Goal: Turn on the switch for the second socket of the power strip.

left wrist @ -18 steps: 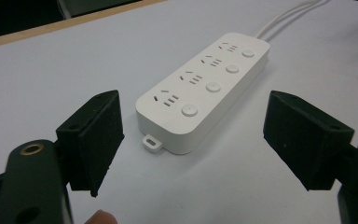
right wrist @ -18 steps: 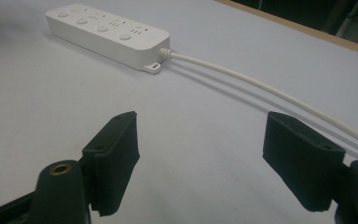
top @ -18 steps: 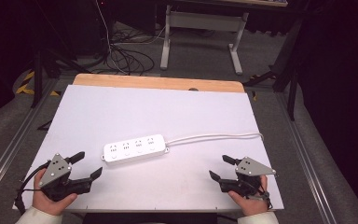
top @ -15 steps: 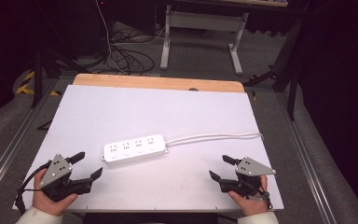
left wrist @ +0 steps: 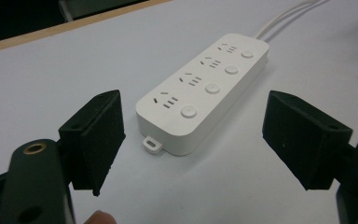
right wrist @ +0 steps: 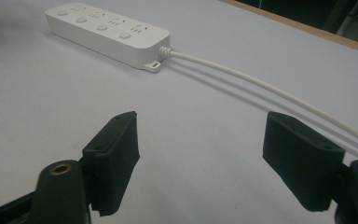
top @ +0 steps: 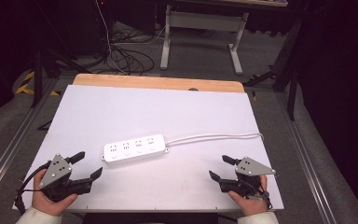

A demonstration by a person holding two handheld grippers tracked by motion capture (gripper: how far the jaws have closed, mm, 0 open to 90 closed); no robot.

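Observation:
A white power strip (top: pixel 135 148) with several sockets and round buttons lies flat near the middle of the white table (top: pixel 168 112). Its white cable (top: pixel 214 137) runs off to the right edge. My left gripper (top: pixel 87 164) rests at the near left corner, open and empty, pointing at the strip's near end (left wrist: pixel 200 100). At the near right my right gripper (top: pixel 223 168) is open too, with nothing between its jaws. In the right gripper view (right wrist: pixel 200 158) the strip (right wrist: pixel 107 32) lies farther off and the cable (right wrist: pixel 261 86) crosses ahead of the jaws.
A wooden strip (top: pixel 158 83) borders the table's far edge. Beyond it stand a desk frame (top: pixel 200 32) and loose floor cables (top: pixel 126 56). Metal rails (top: pixel 9 144) run along both sides of the table.

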